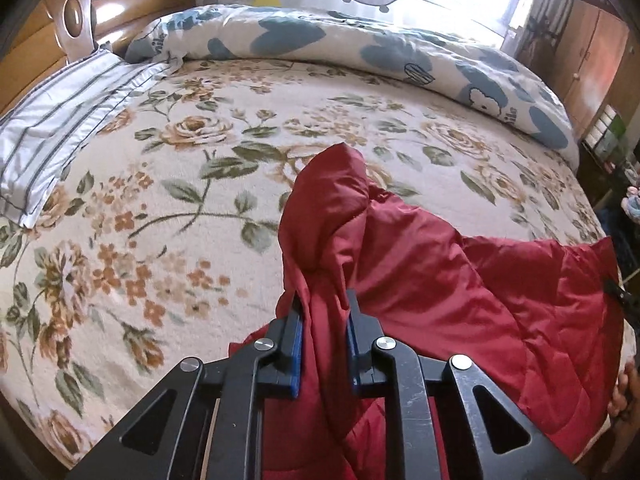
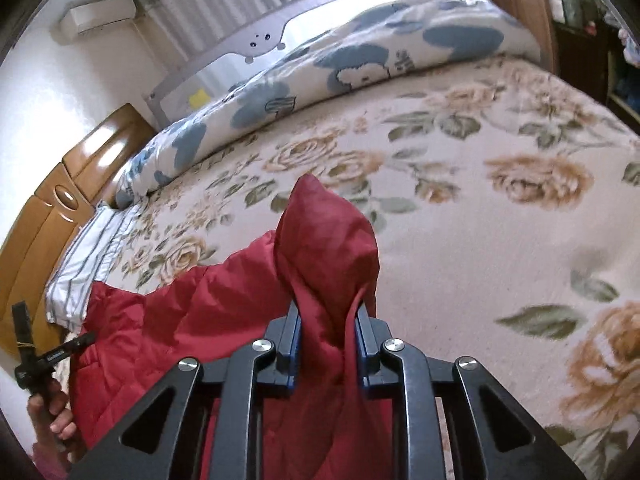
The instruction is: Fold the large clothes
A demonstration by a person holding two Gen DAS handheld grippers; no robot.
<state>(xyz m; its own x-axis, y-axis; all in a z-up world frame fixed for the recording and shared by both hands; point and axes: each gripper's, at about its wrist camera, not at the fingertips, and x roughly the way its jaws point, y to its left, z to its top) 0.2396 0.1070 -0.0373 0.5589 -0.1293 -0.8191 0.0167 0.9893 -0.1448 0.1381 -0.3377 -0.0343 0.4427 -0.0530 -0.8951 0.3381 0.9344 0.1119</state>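
Here, red jacket point(image 1: 420, 280) bunched between both jaws, above floral bedspread point(image 1: 160, 220)

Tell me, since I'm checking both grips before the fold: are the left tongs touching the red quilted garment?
Touching. The left wrist view shows the left tongs shut on a bunched fold of the red quilted garment, fabric pressed against both blue pads.

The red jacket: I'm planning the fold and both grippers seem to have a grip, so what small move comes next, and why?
Probably carry both pinched corners forward over the floral bedspread and lower them. The left gripper and right gripper each have their jaws shut on a bunched peak of the red jacket, which hangs between them near the bed's near edge, not spread flat.
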